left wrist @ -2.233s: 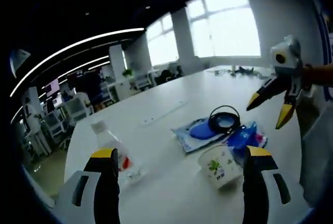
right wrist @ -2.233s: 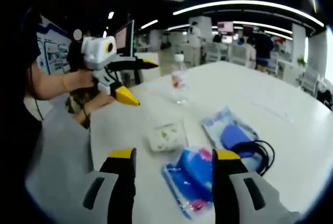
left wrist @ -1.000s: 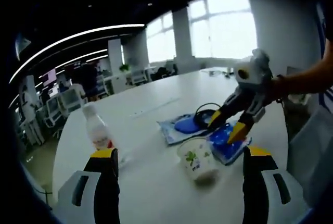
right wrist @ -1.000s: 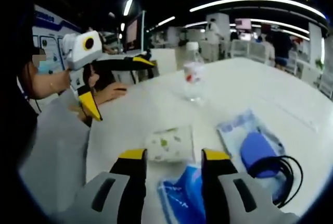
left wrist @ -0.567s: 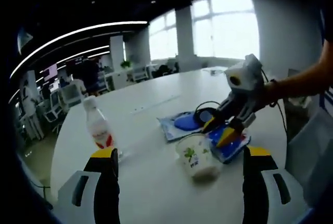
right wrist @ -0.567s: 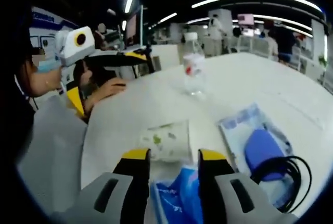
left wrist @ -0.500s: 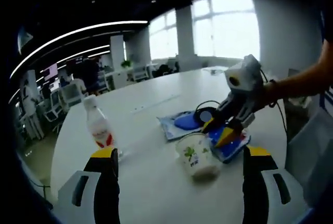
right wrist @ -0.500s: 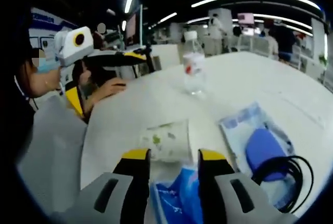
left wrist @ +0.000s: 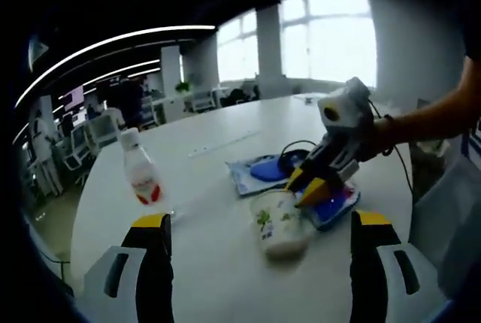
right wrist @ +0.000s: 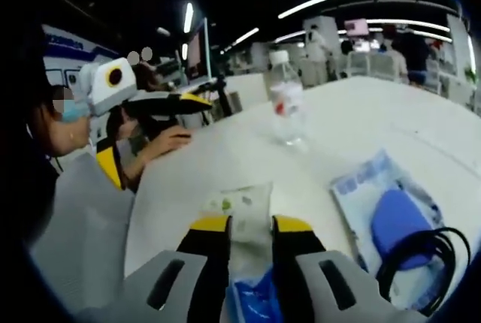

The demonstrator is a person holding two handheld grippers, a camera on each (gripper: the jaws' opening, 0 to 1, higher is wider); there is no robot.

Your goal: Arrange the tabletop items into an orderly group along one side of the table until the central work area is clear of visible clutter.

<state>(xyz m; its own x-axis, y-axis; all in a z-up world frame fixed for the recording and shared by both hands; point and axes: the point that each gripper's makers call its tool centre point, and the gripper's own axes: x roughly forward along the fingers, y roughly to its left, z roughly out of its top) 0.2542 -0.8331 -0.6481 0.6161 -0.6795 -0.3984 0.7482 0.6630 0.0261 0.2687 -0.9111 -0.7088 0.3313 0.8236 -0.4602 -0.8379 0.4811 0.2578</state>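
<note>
My left gripper stands wide open, and a white paper cup with green print sits on the white table ahead, between its jaws. My right gripper reaches in from the right, its yellow tips down at the blue packet beside the cup. In the right gripper view the right gripper has its jaws drawn close together with the blue packet between them; the cup lies just beyond. The left gripper hangs open at the left.
A clear bottle with a red label stands at the left. A blue mouse on a plastic bag and a black cable loop lie behind the cup. A person's hand rests at the table edge. Office chairs and people fill the background.
My right gripper came down from above the table to the blue packet and its jaws narrowed onto it. The left gripper stayed wide open, drifting slightly.
</note>
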